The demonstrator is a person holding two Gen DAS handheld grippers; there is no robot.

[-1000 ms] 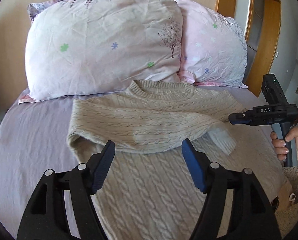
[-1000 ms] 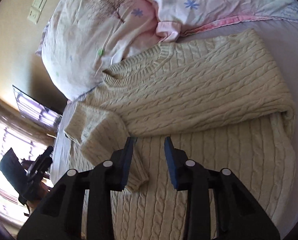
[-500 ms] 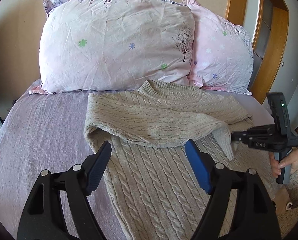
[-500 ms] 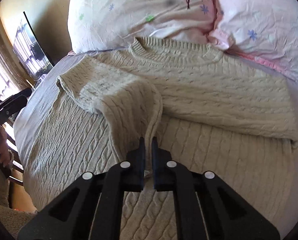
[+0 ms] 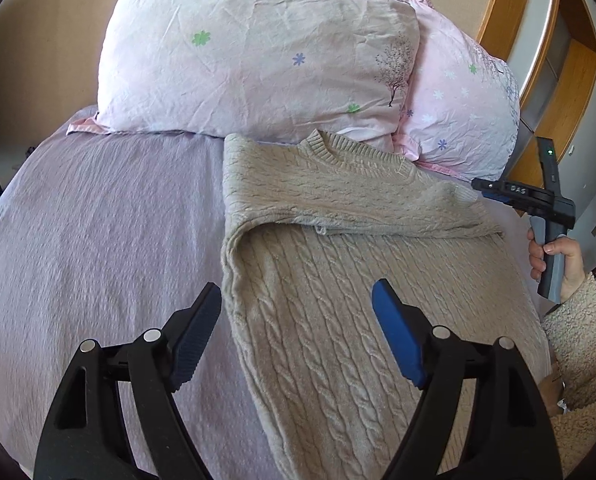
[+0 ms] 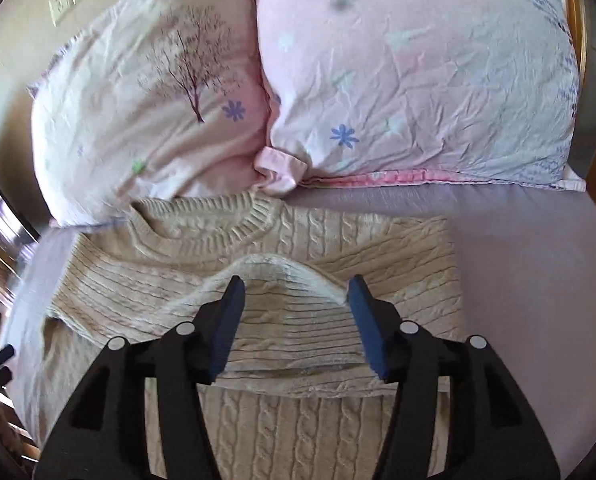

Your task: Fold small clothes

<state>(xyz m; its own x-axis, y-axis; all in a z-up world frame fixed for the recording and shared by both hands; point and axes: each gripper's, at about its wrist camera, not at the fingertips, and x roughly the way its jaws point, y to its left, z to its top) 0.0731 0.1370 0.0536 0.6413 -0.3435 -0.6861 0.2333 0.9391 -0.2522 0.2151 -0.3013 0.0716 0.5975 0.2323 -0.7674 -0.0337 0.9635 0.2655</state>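
Right wrist view showed our right gripper [image 6: 294, 320] spread wide and empty over the folded sleeve [image 6: 282, 280] of the beige sweater [image 6: 298, 432], our left gripper [image 5: 298, 332] equally wide and empty above its hem side, pillows [image 5: 254, 48] at twelve o'clock on the lilac bedsheet [image 5: 98, 240].

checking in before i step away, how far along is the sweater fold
Done: both sleeves lie folded across the chest of the sweater, which lies flat on the bed below the pillows.

In hand: nothing. The left gripper and right gripper are both open, the right one over the sleeve.

Left: the body below the sleeves is not yet folded up.
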